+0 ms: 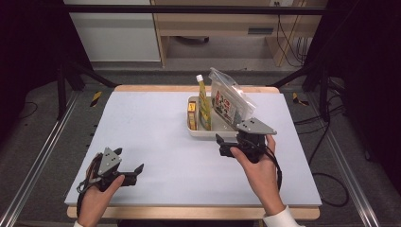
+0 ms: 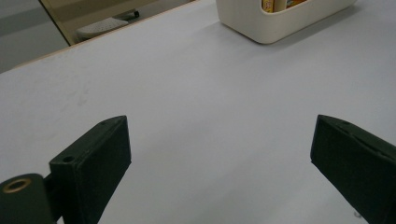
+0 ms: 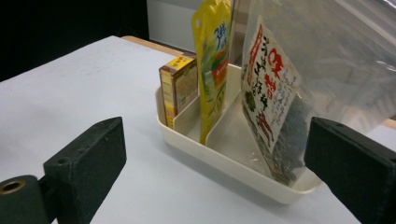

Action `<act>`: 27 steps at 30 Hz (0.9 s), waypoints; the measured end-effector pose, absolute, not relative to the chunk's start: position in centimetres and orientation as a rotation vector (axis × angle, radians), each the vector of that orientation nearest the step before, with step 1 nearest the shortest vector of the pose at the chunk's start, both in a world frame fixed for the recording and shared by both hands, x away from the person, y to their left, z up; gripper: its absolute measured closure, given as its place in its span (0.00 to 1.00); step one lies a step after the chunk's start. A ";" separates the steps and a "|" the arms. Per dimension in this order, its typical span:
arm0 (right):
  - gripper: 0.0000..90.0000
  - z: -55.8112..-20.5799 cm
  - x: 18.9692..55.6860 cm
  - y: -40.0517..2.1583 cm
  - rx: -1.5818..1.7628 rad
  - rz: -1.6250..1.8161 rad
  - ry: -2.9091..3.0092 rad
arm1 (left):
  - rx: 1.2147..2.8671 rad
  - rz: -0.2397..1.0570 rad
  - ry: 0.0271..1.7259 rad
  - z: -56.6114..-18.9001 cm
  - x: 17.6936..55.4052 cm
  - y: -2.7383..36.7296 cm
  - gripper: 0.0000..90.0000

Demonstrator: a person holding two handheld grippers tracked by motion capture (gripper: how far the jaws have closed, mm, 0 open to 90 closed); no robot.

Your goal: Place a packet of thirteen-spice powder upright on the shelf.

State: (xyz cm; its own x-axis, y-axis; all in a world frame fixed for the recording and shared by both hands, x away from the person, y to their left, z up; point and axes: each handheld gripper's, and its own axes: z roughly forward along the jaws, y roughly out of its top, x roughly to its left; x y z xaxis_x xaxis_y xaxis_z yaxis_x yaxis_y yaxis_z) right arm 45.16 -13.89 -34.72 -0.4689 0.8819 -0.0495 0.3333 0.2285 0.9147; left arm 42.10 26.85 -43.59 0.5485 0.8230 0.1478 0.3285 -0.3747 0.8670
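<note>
A white divided tray (image 1: 208, 134) stands on the table right of centre. It holds a small yellow box (image 1: 191, 116) in its left compartment, an upright yellow pouch (image 1: 204, 101) in the middle, and a clear bag with red print (image 1: 230, 100) leaning right. My right gripper (image 1: 230, 140) sits open just in front of the tray, nothing between its jaws. In the right gripper view the tray (image 3: 224, 161), box (image 3: 177, 88), pouch (image 3: 212, 60) and bag (image 3: 275, 98) stand close ahead of the open right gripper (image 3: 215, 154). My left gripper (image 1: 129, 160) rests open and empty near the front left.
A pale blue-grey mat (image 1: 156, 137) covers the table, with wide bare room left of the tray. The left gripper view looks along the open left gripper (image 2: 219, 140) across bare mat to the tray's corner (image 2: 275, 23). Black frame posts and cables surround the table.
</note>
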 end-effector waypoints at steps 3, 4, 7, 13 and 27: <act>0.07 -34.9 45.0 -14.4 1.125 1.210 1.918 | 1.943 0.740 0.934 -43.6 42.1 26.8 0.05; 0.07 -34.9 44.9 -14.5 1.129 1.210 1.917 | 1.945 0.739 0.933 -43.6 42.1 26.8 0.05; 0.07 -35.2 44.8 -15.1 1.140 1.199 1.915 | 1.945 0.740 0.933 -43.6 42.1 26.8 0.05; 0.07 -35.7 44.7 -16.3 1.169 1.188 1.906 | 1.946 0.750 0.937 -43.6 42.1 26.8 0.05; 0.07 -37.0 44.3 -18.9 1.228 1.129 1.881 | 1.945 0.759 0.943 -43.6 42.1 26.9 0.06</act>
